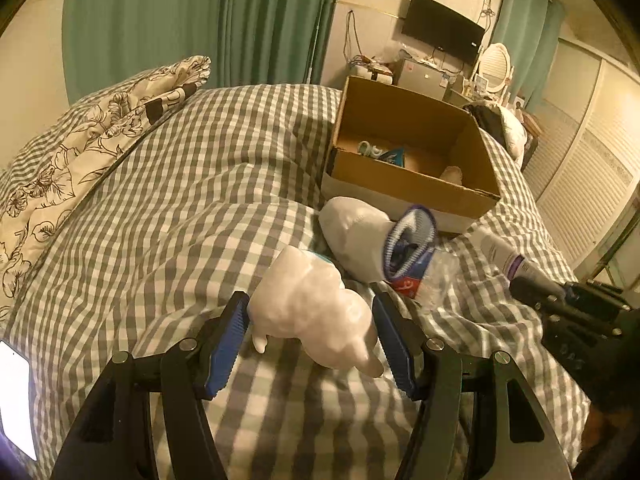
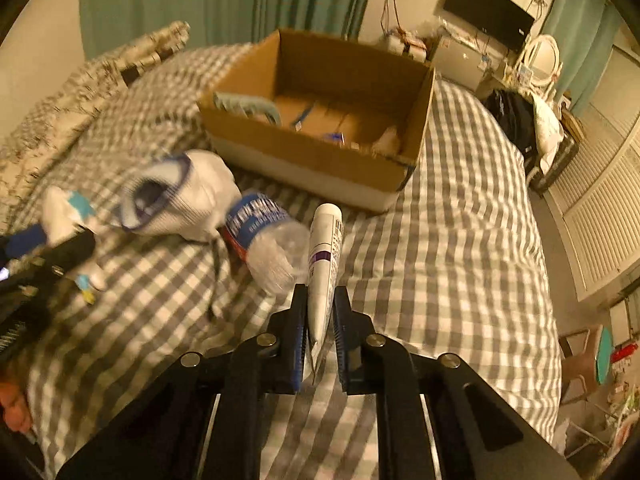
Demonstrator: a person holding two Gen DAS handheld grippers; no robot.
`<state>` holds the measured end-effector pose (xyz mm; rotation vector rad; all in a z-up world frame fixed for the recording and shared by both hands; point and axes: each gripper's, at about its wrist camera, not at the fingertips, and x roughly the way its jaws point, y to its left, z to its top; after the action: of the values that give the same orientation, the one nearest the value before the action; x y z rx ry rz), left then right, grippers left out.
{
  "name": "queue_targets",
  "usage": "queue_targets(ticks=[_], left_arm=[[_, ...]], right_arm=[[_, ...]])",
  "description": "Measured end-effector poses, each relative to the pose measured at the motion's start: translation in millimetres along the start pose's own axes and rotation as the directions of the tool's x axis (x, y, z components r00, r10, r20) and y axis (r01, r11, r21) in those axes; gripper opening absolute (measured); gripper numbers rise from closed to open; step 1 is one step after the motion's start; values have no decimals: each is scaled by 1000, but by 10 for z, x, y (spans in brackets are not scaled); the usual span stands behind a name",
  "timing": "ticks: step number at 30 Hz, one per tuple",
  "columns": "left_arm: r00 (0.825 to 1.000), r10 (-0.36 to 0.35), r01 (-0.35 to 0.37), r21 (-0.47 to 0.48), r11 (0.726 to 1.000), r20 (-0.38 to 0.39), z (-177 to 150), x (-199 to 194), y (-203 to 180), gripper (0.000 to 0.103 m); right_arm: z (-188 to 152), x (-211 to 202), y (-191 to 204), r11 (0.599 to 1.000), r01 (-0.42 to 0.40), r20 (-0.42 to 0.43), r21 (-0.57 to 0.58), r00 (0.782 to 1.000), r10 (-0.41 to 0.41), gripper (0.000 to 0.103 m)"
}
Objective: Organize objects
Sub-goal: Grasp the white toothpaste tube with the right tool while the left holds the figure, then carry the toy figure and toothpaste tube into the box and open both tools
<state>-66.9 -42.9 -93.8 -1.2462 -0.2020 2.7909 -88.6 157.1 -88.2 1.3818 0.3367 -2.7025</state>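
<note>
On bed, near box [image 2: 320, 148] | right gripper [image 2: 320, 308] clamps tube [image 2: 325, 248], long axis pointing far toward box | left gripper [image 1: 312, 320] wide around plush toy [image 1: 316, 304]

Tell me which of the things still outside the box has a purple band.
The white tube, held in the right tongs. The sock has a blue cuff, the bottle a blue label, and the white toy no purple.

On the bed [image 1: 200, 184], sock [image 1: 360, 236] lies before the box [image 1: 412, 172], bottle [image 2: 268, 244] beside it
</note>
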Motion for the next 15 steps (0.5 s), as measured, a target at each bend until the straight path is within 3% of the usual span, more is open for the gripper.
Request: queue_targets(ticks=[7,15], left_arm=[[998,-32,32,6,999,44,151,-223,-151,65],[990,-62,55,57,997,126,674,-399,-400,65]], right_arm=[[154,-394,66,999,-45,118,-4,992,45,11],[528,-813,-145,995,-103,252,1,963,100,11]])
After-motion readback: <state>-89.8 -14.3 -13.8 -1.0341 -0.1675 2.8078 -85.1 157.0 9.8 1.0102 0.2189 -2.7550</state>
